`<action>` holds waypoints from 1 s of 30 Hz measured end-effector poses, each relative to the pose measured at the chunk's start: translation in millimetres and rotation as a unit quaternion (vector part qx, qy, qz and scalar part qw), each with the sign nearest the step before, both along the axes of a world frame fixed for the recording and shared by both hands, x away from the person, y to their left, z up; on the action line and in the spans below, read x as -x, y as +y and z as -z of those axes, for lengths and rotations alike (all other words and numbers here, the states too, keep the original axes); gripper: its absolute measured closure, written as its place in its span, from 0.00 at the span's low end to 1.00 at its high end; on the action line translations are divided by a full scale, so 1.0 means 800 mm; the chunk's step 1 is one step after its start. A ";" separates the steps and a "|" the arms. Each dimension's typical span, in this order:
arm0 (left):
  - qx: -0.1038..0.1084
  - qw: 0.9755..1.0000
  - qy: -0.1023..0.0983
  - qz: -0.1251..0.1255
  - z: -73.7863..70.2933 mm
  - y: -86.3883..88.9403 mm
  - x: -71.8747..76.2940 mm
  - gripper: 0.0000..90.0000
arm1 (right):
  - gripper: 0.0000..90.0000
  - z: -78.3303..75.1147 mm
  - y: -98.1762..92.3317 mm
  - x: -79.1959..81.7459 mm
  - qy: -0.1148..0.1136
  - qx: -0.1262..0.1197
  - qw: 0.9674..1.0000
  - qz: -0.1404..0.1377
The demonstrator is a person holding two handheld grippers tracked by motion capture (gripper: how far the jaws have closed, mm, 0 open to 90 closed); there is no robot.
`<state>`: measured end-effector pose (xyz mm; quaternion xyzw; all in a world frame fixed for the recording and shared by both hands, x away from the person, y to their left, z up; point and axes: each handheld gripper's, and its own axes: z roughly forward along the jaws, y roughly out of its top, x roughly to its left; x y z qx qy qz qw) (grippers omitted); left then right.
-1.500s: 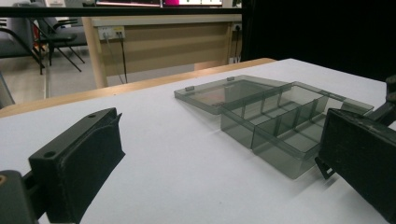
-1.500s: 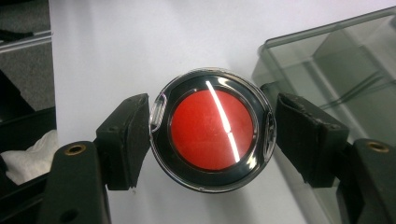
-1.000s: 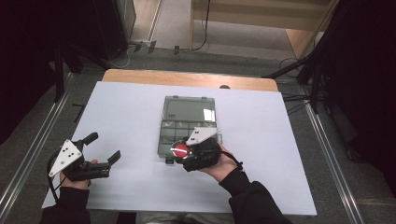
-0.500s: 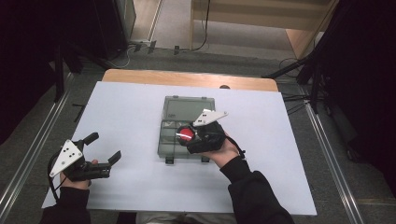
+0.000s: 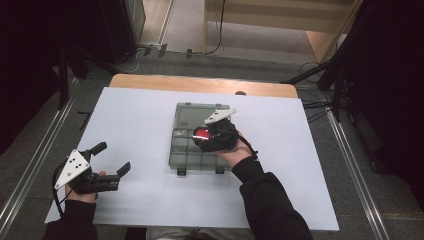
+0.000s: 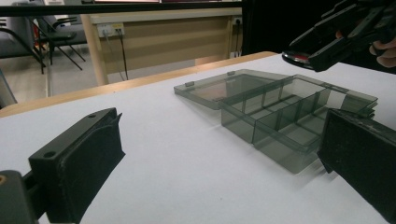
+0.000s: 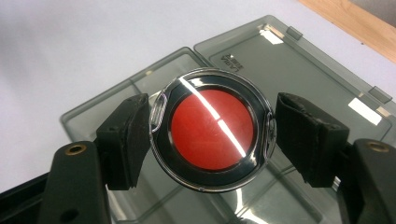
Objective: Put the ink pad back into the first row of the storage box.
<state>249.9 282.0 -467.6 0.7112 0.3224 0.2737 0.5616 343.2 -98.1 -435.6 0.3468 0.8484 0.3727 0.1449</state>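
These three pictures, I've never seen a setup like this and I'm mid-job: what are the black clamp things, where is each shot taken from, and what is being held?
No robot arm here: a person sits at the white table and holds a hand-operated two-jaw gripper in each hand.

The high view looks down from above the person's side. The other two pictures come from small cameras riding on the grippers, each looking along its own black jaws.

On the table lies a smoky clear compartment box with its lid folded open and flat.

The right gripper is shut on a round clear case with a red disc inside, its pads pressing the rim from both sides, held above the box's compartments.

The left gripper sits near the table's left front corner, jaws open, nothing between them.
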 end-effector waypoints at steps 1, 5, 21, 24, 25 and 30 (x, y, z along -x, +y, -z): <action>0.001 1.000 0.000 -0.001 0.000 0.000 0.000 0.00 | 0.34 0.001 0.001 -0.003 0.002 0.001 1.000 0.003; 0.001 1.000 0.001 0.000 0.000 0.000 0.000 0.00 | 0.34 0.007 0.002 -0.014 0.009 0.009 1.000 0.014; 0.000 1.000 0.002 0.003 0.000 -0.001 0.000 0.00 | 0.08 0.031 0.008 -0.025 -0.019 0.050 0.997 0.064; 0.000 1.000 0.002 0.003 0.000 -0.001 0.000 0.00 | 0.00 0.026 0.004 -0.021 -0.011 0.033 0.997 0.064; 0.000 1.000 0.002 0.003 0.000 -0.001 0.000 0.00 | 0.00 0.024 0.002 -0.020 -0.013 0.033 0.997 0.063; -0.001 1.000 0.003 0.004 0.001 -0.001 -0.001 0.00 | 0.00 0.018 -0.011 -0.015 -0.011 0.000 0.998 0.066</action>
